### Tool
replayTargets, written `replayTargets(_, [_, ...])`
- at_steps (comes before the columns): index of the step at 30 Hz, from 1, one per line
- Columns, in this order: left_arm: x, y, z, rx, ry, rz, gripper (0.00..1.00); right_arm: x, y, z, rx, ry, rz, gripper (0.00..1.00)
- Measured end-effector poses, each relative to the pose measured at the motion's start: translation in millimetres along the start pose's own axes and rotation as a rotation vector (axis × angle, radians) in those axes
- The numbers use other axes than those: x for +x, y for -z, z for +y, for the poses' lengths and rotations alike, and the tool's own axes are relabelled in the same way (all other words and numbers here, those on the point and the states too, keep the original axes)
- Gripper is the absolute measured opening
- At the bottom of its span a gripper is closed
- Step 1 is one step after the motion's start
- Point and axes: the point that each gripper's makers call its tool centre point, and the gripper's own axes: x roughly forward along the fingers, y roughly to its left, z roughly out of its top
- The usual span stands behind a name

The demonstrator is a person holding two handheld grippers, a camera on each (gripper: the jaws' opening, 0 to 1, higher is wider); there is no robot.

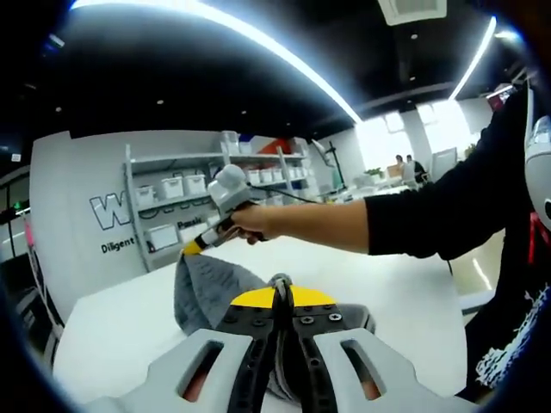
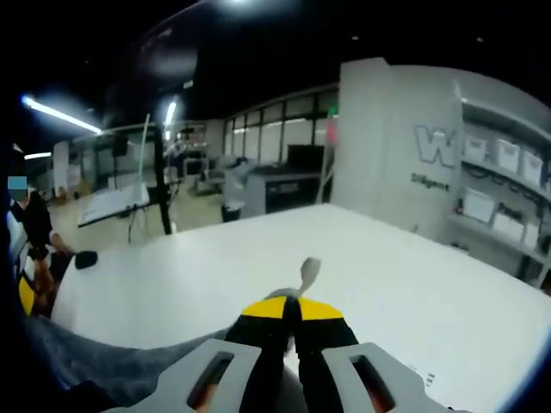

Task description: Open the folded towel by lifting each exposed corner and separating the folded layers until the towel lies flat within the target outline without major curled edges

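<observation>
Above 1 white table (image 1: 405,301), 2 grippers, left gripper (image 1: 282,291) and right gripper (image 2: 293,308), each pinch 1 gray towel (image 1: 202,288) at 12 o'clock.

Behind my tongs, grey wall (image 1: 77,215) with large white "W", rest hidden by shelving (image 1: 172,202), smaller dark "Diligent" beneath, bin labels too small to read

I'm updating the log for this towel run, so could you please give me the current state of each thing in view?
Left gripper: shut on the grey towel.
Right gripper: shut on the towel, a small tab poking past its tips.
Grey towel: lifted off the table, hanging between both grippers, not flat.
White table: bare where visible.
Person's hand: gripping the right gripper's handle.
</observation>
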Motion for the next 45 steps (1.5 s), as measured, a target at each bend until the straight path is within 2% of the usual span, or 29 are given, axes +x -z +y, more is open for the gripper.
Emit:
replayTargets(3, [-3, 4.9, 3.6, -0.011, -0.012, 0.002, 0.03, 5, -0.3, 4, -0.009, -0.003, 0.006, 0.00])
replayTargets(14, [-16, 16.1, 15.6, -0.039, -0.047, -0.001, 0.03, 35, -13.0, -12, -0.034, -0.026, 0.016, 0.00])
replayTargets(16, [-19, 25.0, 27.1, -0.074, -0.118, 0.038, 0.03, 38, -13.2, -13, -0.032, -0.029, 0.017, 0.00])
replayTargets(17, [-20, 31.6, 37.5, -0.051, -0.165, 0.062, 0.03, 41, -12.4, -15, -0.030, -0.032, 0.025, 0.00])
replayTargets(18, [-19, 33.1, 35.8, -0.061, -0.144, 0.054, 0.03, 41, -12.2, -14, -0.032, -0.032, 0.027, 0.00])
replayTargets(19, [-20, 36.5, 34.5, -0.095, -0.135, 0.061, 0.03, 42, -12.3, -14, -0.033, -0.033, 0.028, 0.00])
replayTargets(20, [-20, 36.5, 31.3, -0.144, -0.104, 0.044, 0.03, 45, -13.0, -14, -0.034, -0.035, 0.029, 0.00])
replayTargets(21, [-20, 33.5, 31.1, -0.136, -0.089, 0.021, 0.03, 46, -13.7, -15, -0.035, -0.036, 0.029, 0.00])
replayTargets(27, [-27, 32.0, 35.7, -0.124, -0.109, 0.005, 0.03, 51, -19.2, -8, -0.042, -0.041, 0.024, 0.00])
replayTargets(33, [-35, 29.9, 42.2, -0.114, -0.134, -0.027, 0.03, 65, -25.5, 0, -0.051, -0.053, 0.016, 0.00])
replayTargets(37, [-43, 27.5, 47.2, -0.151, -0.138, -0.058, 0.03, 70, -27.9, 10, -0.057, -0.062, 0.015, 0.00])
replayTargets(45, [-54, 32.5, 51.6, -0.167, -0.133, -0.049, 0.03, 76, -30.4, 21, -0.063, -0.070, 0.019, 0.00])
